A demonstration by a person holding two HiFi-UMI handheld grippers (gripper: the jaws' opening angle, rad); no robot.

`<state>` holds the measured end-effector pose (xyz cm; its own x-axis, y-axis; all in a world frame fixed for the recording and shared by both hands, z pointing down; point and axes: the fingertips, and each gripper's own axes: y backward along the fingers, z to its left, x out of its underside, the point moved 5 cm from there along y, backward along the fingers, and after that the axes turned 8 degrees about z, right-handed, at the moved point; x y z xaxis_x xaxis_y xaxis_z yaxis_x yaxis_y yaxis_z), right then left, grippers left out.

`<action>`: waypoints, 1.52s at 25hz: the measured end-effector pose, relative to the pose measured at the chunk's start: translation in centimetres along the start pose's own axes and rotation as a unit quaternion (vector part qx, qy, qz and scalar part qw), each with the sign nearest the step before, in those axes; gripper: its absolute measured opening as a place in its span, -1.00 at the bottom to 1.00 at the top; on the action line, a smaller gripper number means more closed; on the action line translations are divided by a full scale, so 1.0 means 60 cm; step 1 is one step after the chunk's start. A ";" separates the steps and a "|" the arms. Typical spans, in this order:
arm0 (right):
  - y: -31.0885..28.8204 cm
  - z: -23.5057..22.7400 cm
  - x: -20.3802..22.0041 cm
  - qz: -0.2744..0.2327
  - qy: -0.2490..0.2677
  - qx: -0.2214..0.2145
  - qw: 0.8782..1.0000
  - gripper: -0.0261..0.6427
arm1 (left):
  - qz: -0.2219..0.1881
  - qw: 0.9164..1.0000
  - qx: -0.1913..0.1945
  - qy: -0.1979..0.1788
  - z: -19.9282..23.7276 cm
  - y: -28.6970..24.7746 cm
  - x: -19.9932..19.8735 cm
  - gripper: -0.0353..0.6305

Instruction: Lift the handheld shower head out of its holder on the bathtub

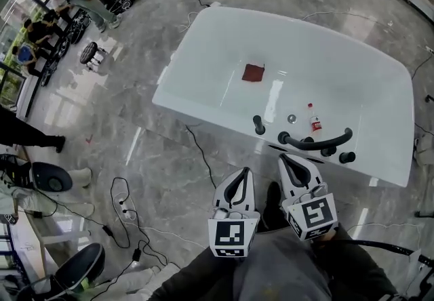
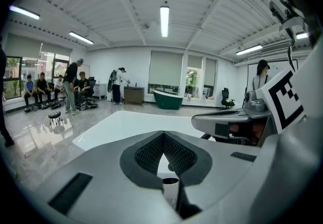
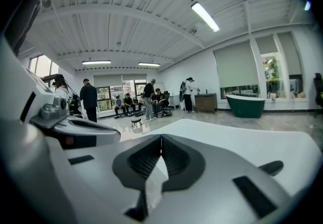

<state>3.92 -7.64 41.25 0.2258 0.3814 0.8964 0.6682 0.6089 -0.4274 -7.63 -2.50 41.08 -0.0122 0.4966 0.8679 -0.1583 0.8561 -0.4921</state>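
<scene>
Hovering short of the bathtub (image 1: 196, 69) rim: left gripper (image 1: 245, 174) and right gripper (image 1: 289, 163), side by side, both clamped shut on nothing. Handheld shower head (image 1: 317, 143) untouched, apparently seated in its holder on the near rim between the black knobs (small in head view). Zero progress so far. Remaining: close in, open, grasp, lift out.

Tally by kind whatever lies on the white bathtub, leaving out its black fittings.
Dark red square cloth: 1
Small clear bottle with a red cap: 1
Round silver fitting: 1
Total: 3
</scene>
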 end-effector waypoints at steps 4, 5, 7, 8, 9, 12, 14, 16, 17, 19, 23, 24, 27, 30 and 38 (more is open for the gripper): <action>-0.018 -0.043 -0.019 -0.011 0.001 -0.008 1.000 -0.91 | -0.006 1.000 -0.008 -0.007 -0.016 -0.034 -0.029 -0.88; -0.023 -0.049 -0.023 -0.014 0.001 -0.010 1.000 -0.91 | -0.008 1.000 -0.011 -0.007 -0.017 -0.038 -0.033 -0.88; -0.035 -0.056 -0.032 -0.020 0.001 -0.015 1.000 -0.91 | -0.007 1.000 -0.019 -0.006 -0.011 -0.046 -0.040 -0.88; -0.041 -0.056 -0.038 -0.022 0.001 -0.017 1.000 -0.91 | -0.007 1.000 -0.023 -0.006 -0.005 -0.049 -0.044 -0.88; -0.047 -0.056 -0.043 -0.023 0.002 -0.020 1.000 -0.91 | -0.006 1.000 -0.026 -0.006 0.001 -0.051 -0.048 -0.88; -0.066 -0.057 -0.058 -0.024 0.005 -0.022 0.999 -0.91 | -0.009 1.000 -0.029 -0.004 0.018 -0.060 -0.061 -0.88; -0.081 -0.056 -0.065 -0.024 0.007 -0.019 1.000 -0.91 | -0.011 1.000 -0.025 -0.004 0.030 -0.070 -0.065 -0.88; -0.095 -0.054 -0.069 -0.024 0.007 -0.014 1.000 -0.91 | -0.011 1.000 -0.017 -0.006 0.043 -0.081 -0.066 -0.88; -0.101 -0.053 -0.073 -0.026 0.006 -0.010 1.000 -0.91 | -0.012 1.000 -0.013 -0.009 0.050 -0.086 -0.069 -0.88; -0.110 -0.052 -0.082 -0.030 0.006 0.000 1.000 -0.91 | -0.015 1.000 -0.005 -0.014 0.065 -0.093 -0.079 -0.88; -0.130 -0.045 -0.092 -0.026 0.003 0.017 0.999 -0.91 | -0.013 1.000 0.012 -0.013 0.091 -0.105 -0.084 -0.88; -0.134 -0.042 -0.093 -0.025 0.003 0.021 0.999 -0.91 | -0.012 1.000 0.017 -0.013 0.097 -0.107 -0.084 -0.88; -0.147 -0.035 -0.099 -0.022 0.001 0.034 0.999 -0.91 | -0.014 0.999 0.031 -0.013 0.115 -0.116 -0.088 -0.88; -0.164 -0.026 -0.108 -0.020 0.003 0.044 0.999 -0.91 | -0.016 0.999 0.042 -0.012 0.138 -0.123 -0.094 -0.88; -0.214 0.000 -0.125 -0.019 0.006 0.070 0.997 -0.91 | -0.024 0.998 0.060 -0.012 0.211 -0.139 -0.103 -0.88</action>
<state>-6.36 -18.30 40.01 0.2114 0.3472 0.9137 0.5719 0.7141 -0.4037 -18.75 -14.54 40.71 -0.0261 0.4512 0.8920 -0.2765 0.8543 -0.4402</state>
